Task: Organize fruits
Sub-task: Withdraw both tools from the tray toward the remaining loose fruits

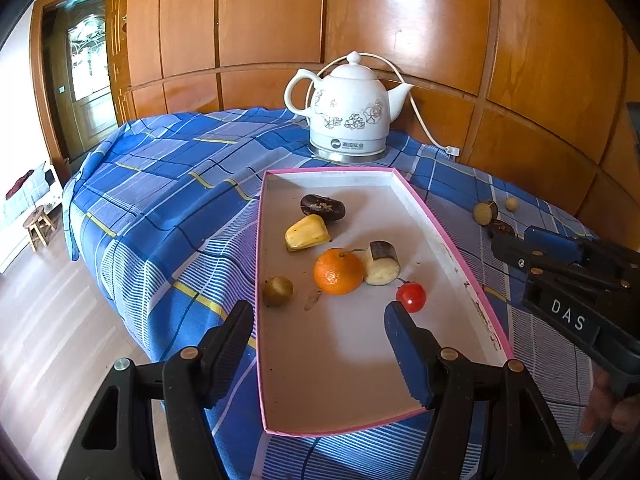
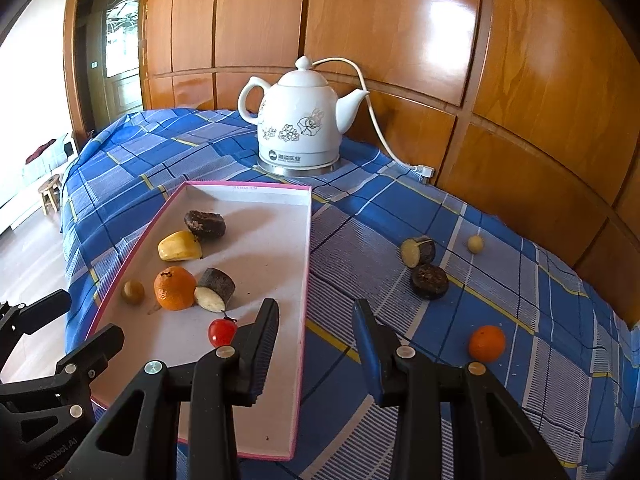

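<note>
A shallow white cardboard tray with a pink rim (image 1: 452,236) lies mid-frame on a blue plaid tablecloth (image 1: 160,200). Inside it sit a dark brown date-like fruit (image 1: 322,207), a yellow wedge-shaped fruit (image 1: 307,233), an orange tangerine (image 1: 338,271), a cut dark-skinned white-fleshed chunk (image 1: 382,264), a small brownish-green round fruit (image 1: 277,291) and a red cherry tomato (image 1: 411,297).

The left gripper (image 1: 320,320) hangs at lower centre, jaws wide and empty, straddling the tray's left rim; its blue pad is just beside the tomato.

The right gripper (image 2: 316,320), jaws narrower and empty, straddles the tray's right rim.

At right, on the cloth, lie a second tangerine (image 2: 487,343), two dark chunks (image 2: 418,251) (image 2: 430,286) and a small pale ball (image 2: 475,243).

A white floral ceramic kettle (image 2: 302,120) with its cord (image 2: 376,120) stands behind the tray, against wooden wall panels (image 2: 400,20).
</note>
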Action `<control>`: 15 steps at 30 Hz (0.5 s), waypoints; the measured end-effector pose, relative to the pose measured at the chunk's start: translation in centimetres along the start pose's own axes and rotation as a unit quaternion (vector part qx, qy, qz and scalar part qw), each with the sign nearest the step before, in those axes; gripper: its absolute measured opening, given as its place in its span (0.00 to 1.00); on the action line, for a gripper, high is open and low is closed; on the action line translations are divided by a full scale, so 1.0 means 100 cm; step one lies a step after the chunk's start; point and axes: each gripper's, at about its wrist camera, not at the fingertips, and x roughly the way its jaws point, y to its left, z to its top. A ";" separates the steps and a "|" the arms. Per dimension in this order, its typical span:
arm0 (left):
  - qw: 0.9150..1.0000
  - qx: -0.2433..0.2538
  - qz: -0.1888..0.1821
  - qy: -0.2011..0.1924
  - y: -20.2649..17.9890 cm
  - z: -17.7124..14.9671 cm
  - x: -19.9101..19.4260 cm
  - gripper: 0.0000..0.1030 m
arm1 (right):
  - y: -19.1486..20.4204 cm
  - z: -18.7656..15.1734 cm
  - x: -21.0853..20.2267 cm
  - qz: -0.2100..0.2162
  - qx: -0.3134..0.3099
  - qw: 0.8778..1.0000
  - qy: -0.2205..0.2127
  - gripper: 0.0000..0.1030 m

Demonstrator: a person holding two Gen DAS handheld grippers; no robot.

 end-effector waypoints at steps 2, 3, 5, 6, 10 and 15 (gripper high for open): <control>1.000 0.003 -0.001 -0.001 -0.002 0.000 -0.001 0.67 | -0.003 0.000 -0.001 -0.001 0.002 1.000 -0.001 0.37; 1.000 0.005 -0.001 -0.001 -0.003 0.000 -0.001 0.67 | -0.005 0.000 -0.002 -0.002 0.003 1.000 -0.001 0.38; 1.000 0.008 -0.002 -0.001 -0.005 0.000 -0.002 0.67 | -0.009 -0.001 -0.003 -0.003 0.004 1.000 -0.002 0.38; 1.000 0.009 -0.002 -0.002 -0.006 0.001 -0.002 0.67 | -0.011 -0.001 -0.004 -0.004 0.005 1.000 -0.003 0.38; 1.000 0.016 -0.003 -0.002 -0.012 0.002 -0.003 0.67 | -0.021 -0.001 -0.006 -0.009 0.007 1.000 -0.004 0.38; 1.000 0.029 -0.007 -0.001 -0.021 0.004 -0.002 0.67 | -0.038 0.000 -0.012 -0.019 0.007 1.000 -0.005 0.38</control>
